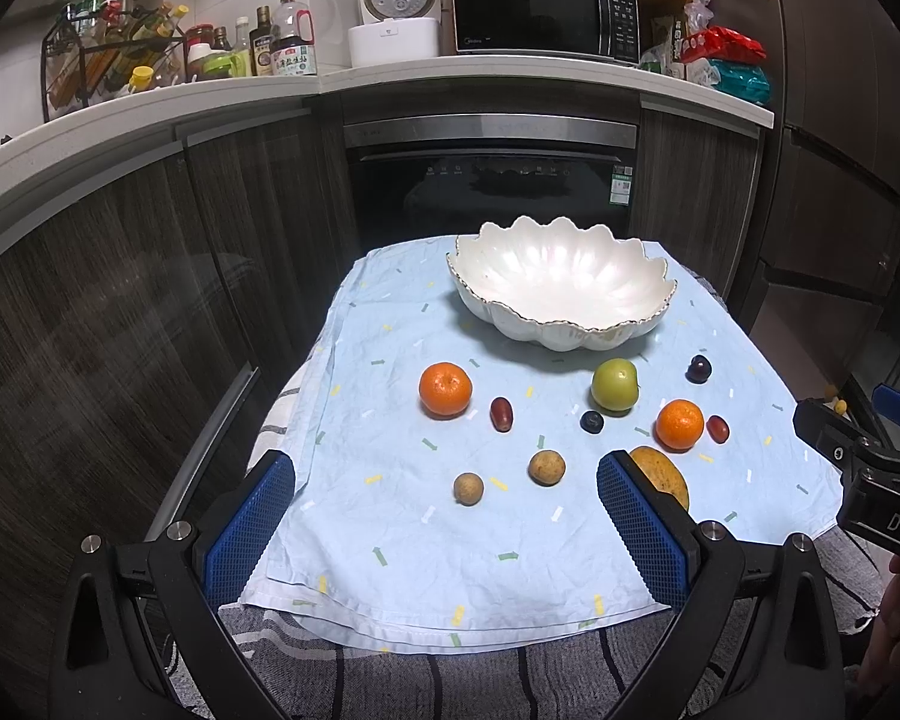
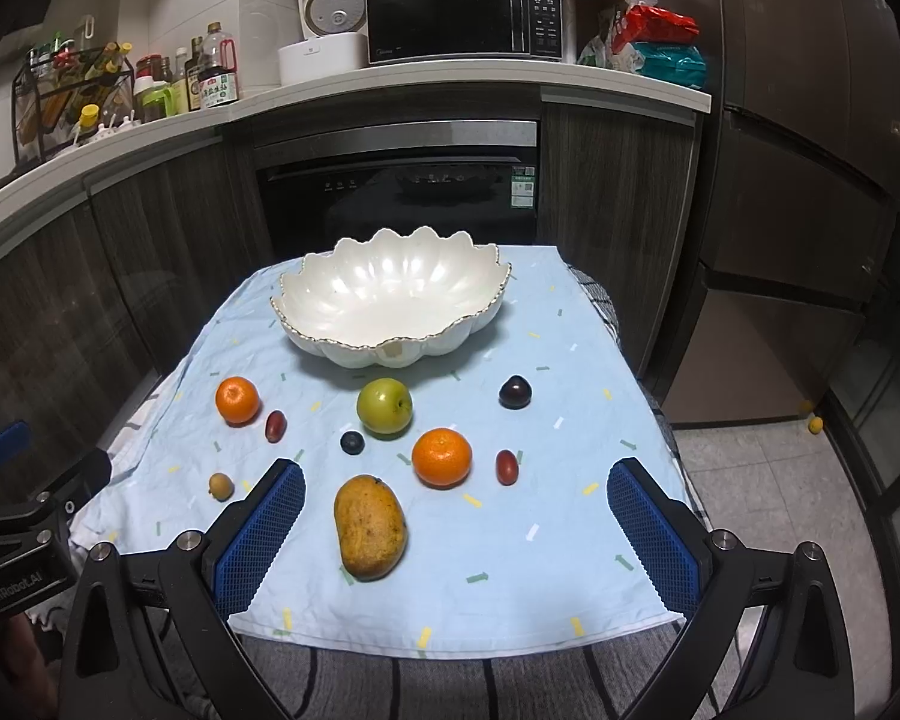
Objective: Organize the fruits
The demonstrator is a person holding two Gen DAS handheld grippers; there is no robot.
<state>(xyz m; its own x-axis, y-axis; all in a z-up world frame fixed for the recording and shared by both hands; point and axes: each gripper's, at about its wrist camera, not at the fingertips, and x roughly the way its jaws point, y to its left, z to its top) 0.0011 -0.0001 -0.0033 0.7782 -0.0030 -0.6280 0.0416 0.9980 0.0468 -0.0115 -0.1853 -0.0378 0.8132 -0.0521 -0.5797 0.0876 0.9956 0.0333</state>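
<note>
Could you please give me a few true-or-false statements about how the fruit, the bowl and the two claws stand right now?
1. The white bowl holds no fruit. True.
2. The right claw is shut on the mango. False: it is open, and the mango lies free on the cloth.
3. Two oranges lie on the cloth. True: one on the left, one near the middle.
4. The green apple sits inside the bowl. False: it rests on the cloth in front of it.
5. The left claw is open and holds nothing. True.
</note>
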